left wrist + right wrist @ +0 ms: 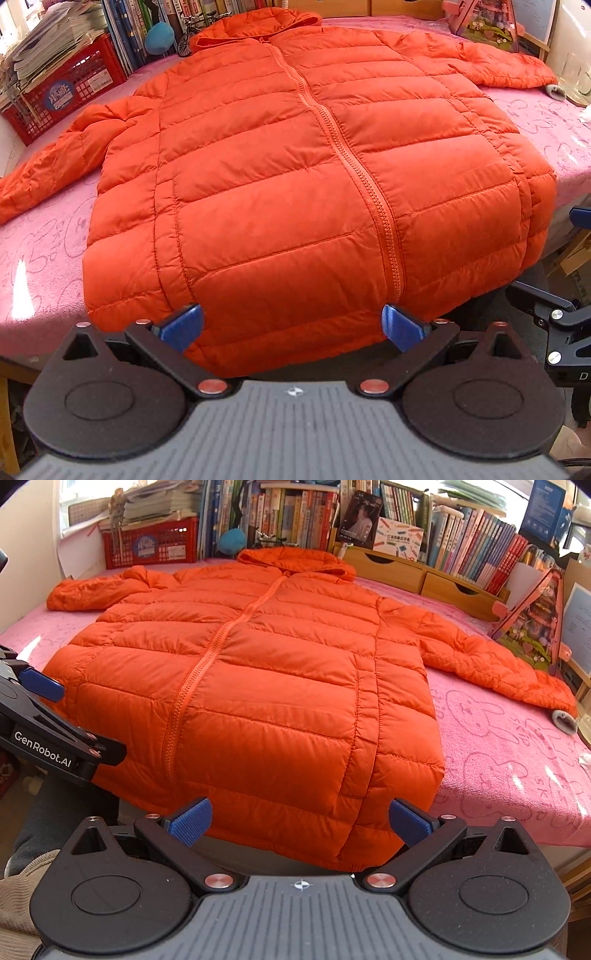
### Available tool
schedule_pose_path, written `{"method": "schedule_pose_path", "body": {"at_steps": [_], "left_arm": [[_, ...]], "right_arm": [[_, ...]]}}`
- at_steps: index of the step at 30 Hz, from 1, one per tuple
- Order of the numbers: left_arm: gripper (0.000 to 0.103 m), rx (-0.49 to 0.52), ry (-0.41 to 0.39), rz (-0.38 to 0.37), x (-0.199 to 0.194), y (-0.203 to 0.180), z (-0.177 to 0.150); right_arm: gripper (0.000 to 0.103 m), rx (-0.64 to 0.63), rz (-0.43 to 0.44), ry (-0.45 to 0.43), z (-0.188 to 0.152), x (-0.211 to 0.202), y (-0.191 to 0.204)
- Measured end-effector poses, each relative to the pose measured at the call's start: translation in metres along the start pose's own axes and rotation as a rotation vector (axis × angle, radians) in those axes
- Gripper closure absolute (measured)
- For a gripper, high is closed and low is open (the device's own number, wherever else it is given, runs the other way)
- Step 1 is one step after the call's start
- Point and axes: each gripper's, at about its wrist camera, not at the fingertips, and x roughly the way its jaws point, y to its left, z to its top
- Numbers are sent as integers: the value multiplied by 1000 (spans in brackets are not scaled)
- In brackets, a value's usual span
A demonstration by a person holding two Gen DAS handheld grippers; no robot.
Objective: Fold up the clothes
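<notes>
Directly ahead of both wide-open, empty tools, left tool and right tool, an orange jacket lies flat, hem nearest, hood farthest.

Orange quilted puffer jacket is laid flat on the pink towel-covered table, hood far, books lined up behind.
</notes>
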Motion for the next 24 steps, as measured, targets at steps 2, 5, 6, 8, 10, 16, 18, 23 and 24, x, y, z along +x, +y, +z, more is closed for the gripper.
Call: {"method": "schedule_pose_path", "body": {"at_steps": [2,5,6,8,10,16,18,23,24], "left_arm": [[0,1,2,-3,1,0,-1],[0,-11,2,1,2,2,-1],[0,-19,2,4,2,4,-1],[0,-36,3,7,3,9,-1],[0,-55,5,10,4,13,-1],[0,-69,17,9,10,17,0],[0,-68,18,11,11,18,1],[0,-97,-49,19,5,32,9],[0,-108,-70,35,4,38,14]], "right_arm": [[0,-5,2,0,1,1,0],[0,-18,6,-1,4,2,1],[0,-24,6,-1,6,3,1],[0,-35,6,-2,9,5,3],[0,-42,4,1,11,8,4],[0,-46,4,20,11,12,5],[0,-42,3,21,11,13,5],[0,-36,-2,-24,20,12,-3],[0,-27,-10,-42,23,13,-8]]}}
